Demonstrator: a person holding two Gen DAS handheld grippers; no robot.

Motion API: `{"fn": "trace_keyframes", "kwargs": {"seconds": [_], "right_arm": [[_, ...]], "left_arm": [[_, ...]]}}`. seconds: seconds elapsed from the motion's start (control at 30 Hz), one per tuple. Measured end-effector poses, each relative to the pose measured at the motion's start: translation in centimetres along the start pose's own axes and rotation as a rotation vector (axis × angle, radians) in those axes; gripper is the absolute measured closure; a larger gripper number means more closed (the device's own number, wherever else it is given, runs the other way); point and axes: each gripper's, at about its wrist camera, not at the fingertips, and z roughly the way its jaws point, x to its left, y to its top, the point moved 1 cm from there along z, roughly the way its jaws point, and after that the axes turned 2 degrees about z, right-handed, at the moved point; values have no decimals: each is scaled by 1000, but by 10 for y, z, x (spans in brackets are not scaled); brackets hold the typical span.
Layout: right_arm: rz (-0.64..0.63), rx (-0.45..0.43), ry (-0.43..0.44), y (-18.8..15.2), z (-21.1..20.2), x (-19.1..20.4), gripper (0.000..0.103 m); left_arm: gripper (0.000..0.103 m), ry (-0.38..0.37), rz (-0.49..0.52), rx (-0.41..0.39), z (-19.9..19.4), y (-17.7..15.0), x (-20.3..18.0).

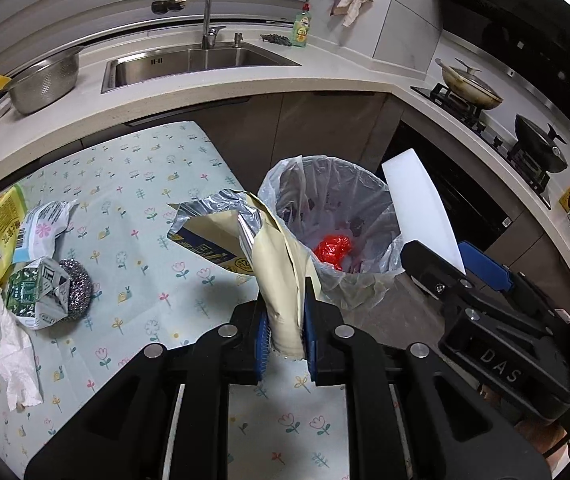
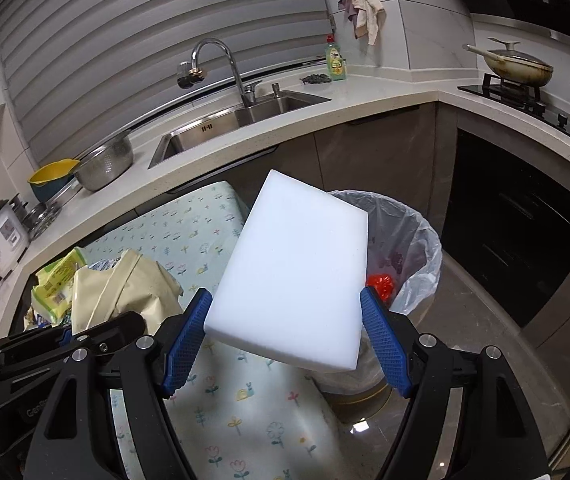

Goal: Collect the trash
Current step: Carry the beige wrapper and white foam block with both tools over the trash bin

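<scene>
Kitchen table (image 1: 133, 184) w/ wrappers beside lined bin (image 1: 337, 232); left hand-held gripper (image 1: 285, 332) clamps cream bag (image 1: 281, 280), right (image 2: 285, 332) clamps white sponge (image 2: 293, 264).

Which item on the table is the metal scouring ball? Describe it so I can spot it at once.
On the floral-patterned tablecloth, look to the litter pile at its left edge. The round silver steel-wool scouring ball sits just right of the crumpled green-and-white carton, the only shiny, wiry, ball-shaped thing among flat wrappers.

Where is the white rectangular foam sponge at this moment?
The white rectangular foam sponge is clamped in the right tongs, in the right wrist view, near the plastic-lined trash bin and right of the cream foil bag.
</scene>
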Motion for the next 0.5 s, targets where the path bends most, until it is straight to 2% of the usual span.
{"fn": "trace_keyframes", "kwargs": {"seconds": [0.2,0.5], "right_arm": [[36,-1,-42,9,12,-34,31],[72,10,-74,19,38,-61,31]], "left_arm": [[89,-25,50,20,28,15,-22],[88,-68,105,35,69,42,-49]]}}
